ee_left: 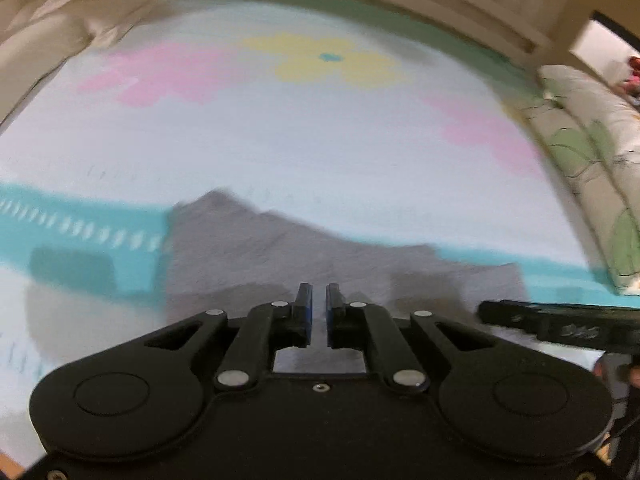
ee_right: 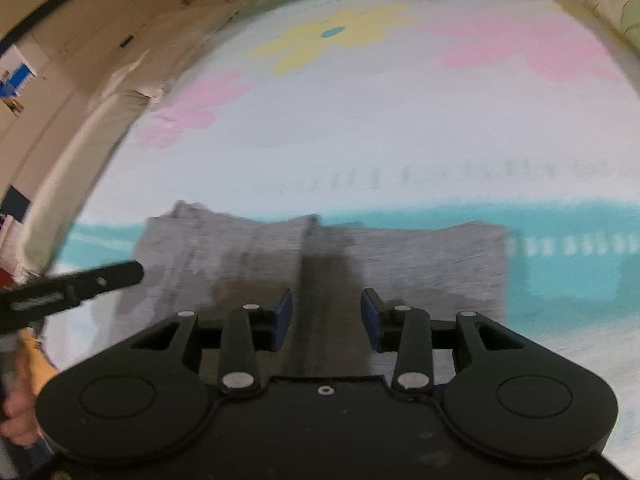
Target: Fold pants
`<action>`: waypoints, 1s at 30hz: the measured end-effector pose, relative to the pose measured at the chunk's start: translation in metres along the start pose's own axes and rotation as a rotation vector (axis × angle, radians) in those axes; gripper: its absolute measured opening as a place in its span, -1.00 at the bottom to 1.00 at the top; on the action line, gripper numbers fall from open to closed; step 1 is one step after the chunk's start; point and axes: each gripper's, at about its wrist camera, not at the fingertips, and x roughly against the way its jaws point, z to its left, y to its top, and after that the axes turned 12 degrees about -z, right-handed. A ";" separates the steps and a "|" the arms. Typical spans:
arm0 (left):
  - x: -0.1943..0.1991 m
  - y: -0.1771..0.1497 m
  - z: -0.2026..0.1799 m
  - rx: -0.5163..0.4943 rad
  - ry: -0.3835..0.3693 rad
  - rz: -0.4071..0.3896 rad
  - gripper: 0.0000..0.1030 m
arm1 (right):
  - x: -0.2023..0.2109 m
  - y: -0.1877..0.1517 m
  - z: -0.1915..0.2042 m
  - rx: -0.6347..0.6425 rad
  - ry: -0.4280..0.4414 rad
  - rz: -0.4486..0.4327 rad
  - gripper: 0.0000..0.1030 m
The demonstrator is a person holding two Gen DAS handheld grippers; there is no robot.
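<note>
Grey pants (ee_right: 320, 252) lie folded into a compact rectangle – flat, slightly rumpled at the far edge – across the bedspread's teal stripe.

The left gripper (ee_left: 319, 300) pointed down at grey pants (ee_left: 256, 252) lying folded on a pale bedspread (ee_left: 280, 140) printed with pink and yellow flowers and a teal band, and its blue-padded jaws stood almost together with only a thin gap and no cloth visibly between them. The right gripper (ee_left: 560, 322) reached in from the right edge, blurred, just beside the pants' right end. A leaf-patterned pillow (ee_left: 592, 168) lay along the bed's right side.
</note>
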 end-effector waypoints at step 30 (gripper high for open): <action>0.004 0.007 0.051 0.103 0.061 0.026 -0.78 | -0.032 -0.007 0.088 0.200 0.066 0.061 -0.78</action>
